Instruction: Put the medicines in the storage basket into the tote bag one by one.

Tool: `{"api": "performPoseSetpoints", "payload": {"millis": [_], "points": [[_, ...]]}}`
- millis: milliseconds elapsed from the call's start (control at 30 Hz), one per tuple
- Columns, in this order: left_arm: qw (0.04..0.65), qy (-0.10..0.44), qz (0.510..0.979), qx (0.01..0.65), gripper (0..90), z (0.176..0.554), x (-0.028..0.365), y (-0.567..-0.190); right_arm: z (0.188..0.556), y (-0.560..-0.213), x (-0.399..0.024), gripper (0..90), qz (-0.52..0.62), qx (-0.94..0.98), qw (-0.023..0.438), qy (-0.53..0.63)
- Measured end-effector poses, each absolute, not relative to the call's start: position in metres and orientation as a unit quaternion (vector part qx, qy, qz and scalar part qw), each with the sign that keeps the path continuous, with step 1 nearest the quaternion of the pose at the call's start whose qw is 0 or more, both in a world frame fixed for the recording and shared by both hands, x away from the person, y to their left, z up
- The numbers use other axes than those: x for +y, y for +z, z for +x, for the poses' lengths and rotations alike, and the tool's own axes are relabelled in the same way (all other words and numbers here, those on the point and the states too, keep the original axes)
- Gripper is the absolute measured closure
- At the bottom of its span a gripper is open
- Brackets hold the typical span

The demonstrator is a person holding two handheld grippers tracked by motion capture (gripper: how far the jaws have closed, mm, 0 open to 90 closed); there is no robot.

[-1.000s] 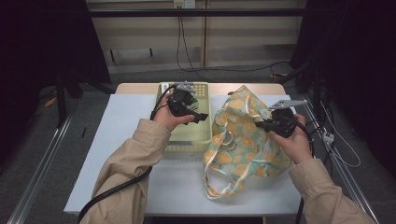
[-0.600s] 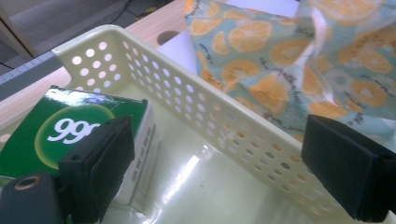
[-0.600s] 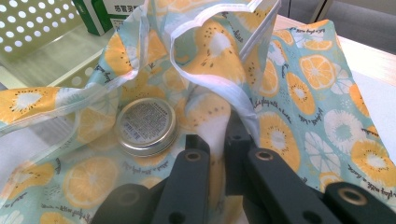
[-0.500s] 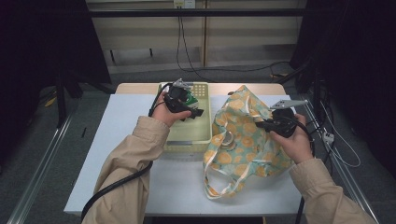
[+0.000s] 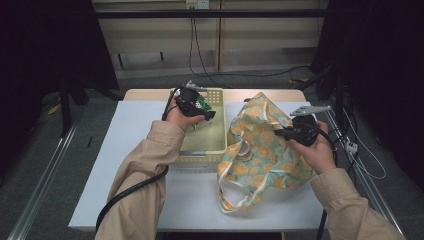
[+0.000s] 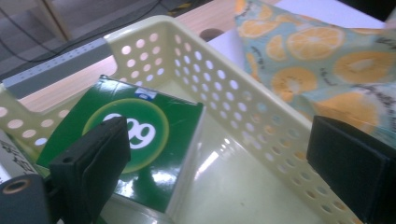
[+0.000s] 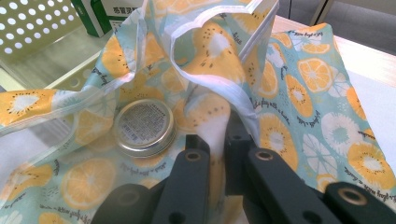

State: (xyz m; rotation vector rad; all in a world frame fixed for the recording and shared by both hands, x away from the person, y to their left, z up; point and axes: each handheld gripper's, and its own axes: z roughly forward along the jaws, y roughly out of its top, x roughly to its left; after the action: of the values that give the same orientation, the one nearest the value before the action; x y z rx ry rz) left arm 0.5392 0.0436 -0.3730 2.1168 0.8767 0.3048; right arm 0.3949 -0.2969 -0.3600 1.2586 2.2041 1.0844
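We see the left gripper point(image 5: 192, 103) over the basket point(image 5: 212, 145); at three o'clock, the right gripper point(image 5: 299, 131) grips the bag point(image 5: 260, 150).

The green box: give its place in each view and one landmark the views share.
High view: green box at the basket's far end, by the left gripper.
Left gripper view: left of centre.
Right gripper view: top left corner.
Shared landmark: perforated yellow basket.
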Motion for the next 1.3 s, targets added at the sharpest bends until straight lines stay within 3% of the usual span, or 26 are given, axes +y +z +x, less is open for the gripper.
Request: {"api": "performPoseSetpoints", "payload": {"millis": [300,767,1300], "points": [[0.375,0.155,0.83,0.382,6.2,0.55,0.036,-0.383,0.396,-0.361,-0.298,88.8,0.446,0.783,0.188,0.389],[0.367,0.153,0.83,0.39,6.8,0.575,0.033,-0.39,0.399,-0.362,-0.298,88.7,0.446,0.783,0.186,0.391],[0.347,0.194,0.831,0.388,7.7,0.591,0.016,-0.398,0.401,-0.359,-0.297,88.7,0.445,0.786,0.188,0.385]]}}
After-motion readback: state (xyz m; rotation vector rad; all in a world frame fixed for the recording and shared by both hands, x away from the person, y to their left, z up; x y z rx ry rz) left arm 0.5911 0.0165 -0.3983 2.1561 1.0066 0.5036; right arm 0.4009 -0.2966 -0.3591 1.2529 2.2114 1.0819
